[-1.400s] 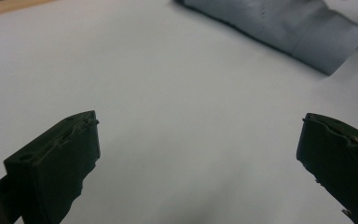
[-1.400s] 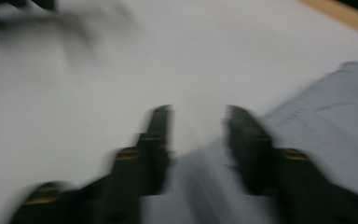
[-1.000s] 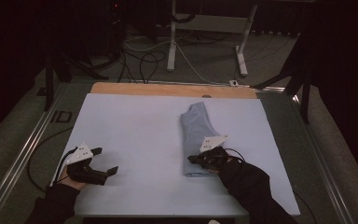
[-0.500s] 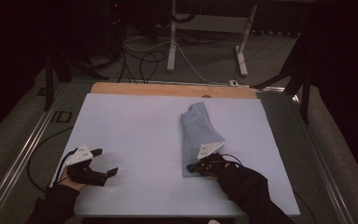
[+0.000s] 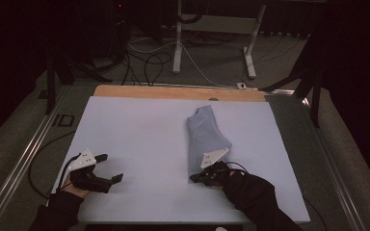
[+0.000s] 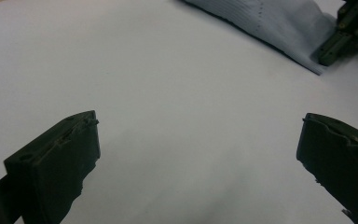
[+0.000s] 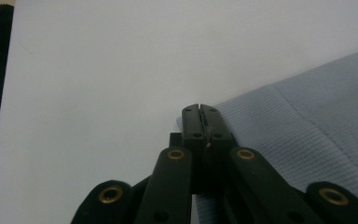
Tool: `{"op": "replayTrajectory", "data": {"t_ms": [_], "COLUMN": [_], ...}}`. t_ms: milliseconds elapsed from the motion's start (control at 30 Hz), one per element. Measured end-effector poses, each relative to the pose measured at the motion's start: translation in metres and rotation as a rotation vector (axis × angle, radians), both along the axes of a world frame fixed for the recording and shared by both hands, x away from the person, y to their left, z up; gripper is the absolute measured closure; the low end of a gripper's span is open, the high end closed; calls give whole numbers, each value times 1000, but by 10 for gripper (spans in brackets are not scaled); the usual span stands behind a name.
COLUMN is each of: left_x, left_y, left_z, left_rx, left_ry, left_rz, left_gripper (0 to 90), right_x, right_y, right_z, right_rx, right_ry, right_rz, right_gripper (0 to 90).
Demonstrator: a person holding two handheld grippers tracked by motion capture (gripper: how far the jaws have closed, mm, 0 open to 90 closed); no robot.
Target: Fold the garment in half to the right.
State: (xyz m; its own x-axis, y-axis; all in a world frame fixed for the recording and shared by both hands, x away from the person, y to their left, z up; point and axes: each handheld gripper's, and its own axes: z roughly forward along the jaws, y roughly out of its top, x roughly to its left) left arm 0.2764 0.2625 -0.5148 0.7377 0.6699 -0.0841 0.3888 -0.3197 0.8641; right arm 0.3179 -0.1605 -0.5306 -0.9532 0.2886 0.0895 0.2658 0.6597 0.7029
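dim room, white-topped table, grey carpet floor with cables and white stand legs beyond

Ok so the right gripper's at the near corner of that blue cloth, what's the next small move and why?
Probably lift that corner a little. The right gripper has its jaws shut at the near corner of the folded blue cloth, which still lies flat on the white sheet. The left gripper waits open, well clear.

Nothing to read here

No lettering, label, brand, number or sign comes through anywhere: the pale bench sheet is blank, the folded blue cloth carries no legible tag, and the dim background beyond gives up no writing that can be made out.
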Motion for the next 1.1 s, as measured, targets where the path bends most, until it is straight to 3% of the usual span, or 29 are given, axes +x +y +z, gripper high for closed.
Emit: {"op": "replayTrajectory", "data": {"t_ms": [333, 367, 500, 533, 700, 867, 900, 933, 1000, 1100], "left_x": [-1, -1, -2, -2, -3, -3, -3, -3, -3, -3], "left_y": [2, 2, 2, 3, 4, 5, 4, 4, 4, 5], "left_z": [0, 0, 0, 1, 3, 3, 3, 3, 4, 4], "left_rx": [-21, -15, -17, -17, -24, -26, -26, -26, -29, -40], "left_ry": [-6, -2, 0, -3, -6, -6, -5, -5, -3, 2], "left_rz": [-18, -22, -20, -21, -17, -19, -24, -24, -20, -22], "left_gripper": [3, 3, 3, 3, 3, 3, 3, 2, 2, 3], "right_x": [2, 2, 3, 4, 7, 10, 11, 11, 14, 15], "right_y": [-5, -7, -10, -12, -14, -15, -16, -16, -18, -21], "right_z": [17, 21, 25, 27, 32, 35, 37, 37, 39, 41], "right_rx": [54, 62, 87, 88, 99, 101, 102, 102, 109, 120], "right_ry": [-34, -44, -33, -32, -35, -30, -27, -27, -14, -1], "right_rz": [-31, -41, -56, -71, -95, -115, -127, -127, -142, -142], "right_gripper": [826, 762, 684, 615, 433, 311, 233, 233, 120, 85]}}
